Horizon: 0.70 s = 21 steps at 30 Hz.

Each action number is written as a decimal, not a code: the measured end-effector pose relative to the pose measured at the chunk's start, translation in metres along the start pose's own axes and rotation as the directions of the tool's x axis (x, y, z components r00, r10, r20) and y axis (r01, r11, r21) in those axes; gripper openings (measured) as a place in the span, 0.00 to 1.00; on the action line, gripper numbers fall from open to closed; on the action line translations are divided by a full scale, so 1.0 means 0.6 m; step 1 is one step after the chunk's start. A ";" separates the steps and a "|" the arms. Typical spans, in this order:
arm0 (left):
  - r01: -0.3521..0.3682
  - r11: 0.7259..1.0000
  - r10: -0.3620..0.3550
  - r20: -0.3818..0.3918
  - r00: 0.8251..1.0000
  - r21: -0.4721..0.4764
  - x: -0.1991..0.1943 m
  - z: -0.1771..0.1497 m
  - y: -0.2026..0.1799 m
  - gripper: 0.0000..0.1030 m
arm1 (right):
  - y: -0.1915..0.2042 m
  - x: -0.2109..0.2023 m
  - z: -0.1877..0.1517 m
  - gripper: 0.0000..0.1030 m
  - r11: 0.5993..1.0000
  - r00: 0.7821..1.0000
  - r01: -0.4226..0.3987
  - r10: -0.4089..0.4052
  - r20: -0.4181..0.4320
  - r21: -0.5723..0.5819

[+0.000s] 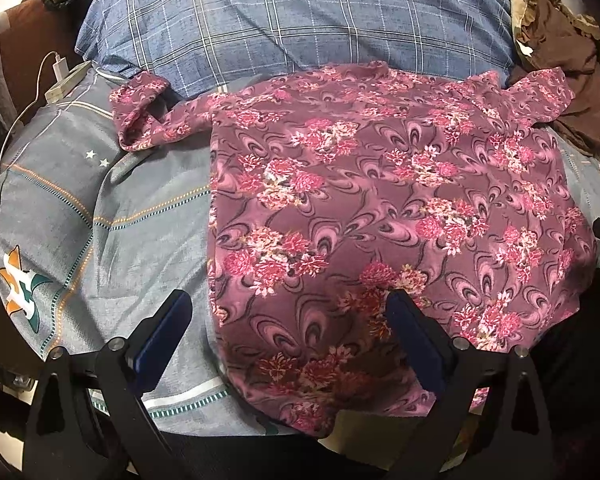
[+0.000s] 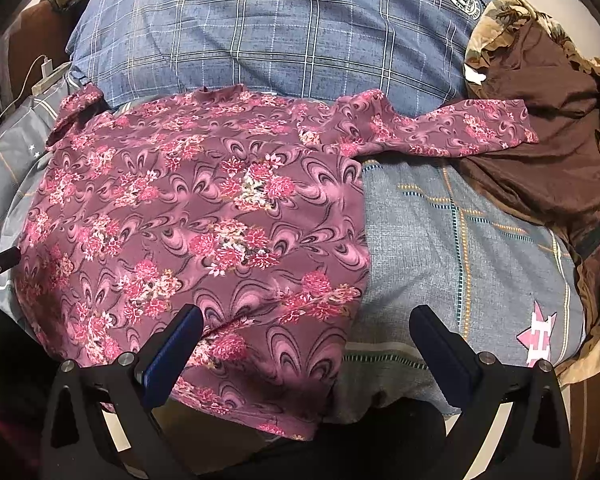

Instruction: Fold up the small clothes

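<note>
A small maroon floral shirt (image 1: 380,208) lies spread flat on the grey-blue bedsheet (image 1: 140,208), both short sleeves out to the sides. It also shows in the right wrist view (image 2: 204,216). My left gripper (image 1: 288,304) is open and empty, hovering over the shirt's lower left hem. My right gripper (image 2: 308,316) is open and empty, hovering over the shirt's lower right hem, where shirt meets bedsheet (image 2: 452,248).
A blue plaid pillow (image 1: 300,28) lies behind the shirt. A brown garment heap (image 2: 540,140) sits at the right. A white charger and cable (image 1: 60,72) lie at the far left. The bed's front edge runs just below the grippers.
</note>
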<state>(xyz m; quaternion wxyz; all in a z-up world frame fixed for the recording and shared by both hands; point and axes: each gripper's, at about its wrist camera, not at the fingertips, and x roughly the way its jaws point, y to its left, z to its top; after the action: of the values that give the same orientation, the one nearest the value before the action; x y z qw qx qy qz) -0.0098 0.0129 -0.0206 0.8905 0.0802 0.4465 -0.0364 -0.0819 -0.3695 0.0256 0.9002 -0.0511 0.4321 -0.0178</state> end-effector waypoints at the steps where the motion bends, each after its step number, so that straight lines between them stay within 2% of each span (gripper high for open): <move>1: 0.002 1.000 -0.002 0.001 1.000 0.000 0.000 0.001 -0.002 0.96 | -0.001 0.000 0.000 1.00 1.000 1.000 0.000 0.000 0.000 0.001; 21: 0.013 1.000 -0.013 0.001 1.000 -0.001 0.002 0.007 -0.010 0.96 | -0.004 0.002 0.004 1.00 1.000 1.000 -0.008 0.008 0.010 0.008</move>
<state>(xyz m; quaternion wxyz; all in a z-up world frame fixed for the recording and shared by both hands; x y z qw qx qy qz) -0.0066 0.0063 -0.0198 0.8905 0.0767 0.4465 -0.0418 -0.0795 -0.3717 0.0264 0.9025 -0.0455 0.4279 -0.0157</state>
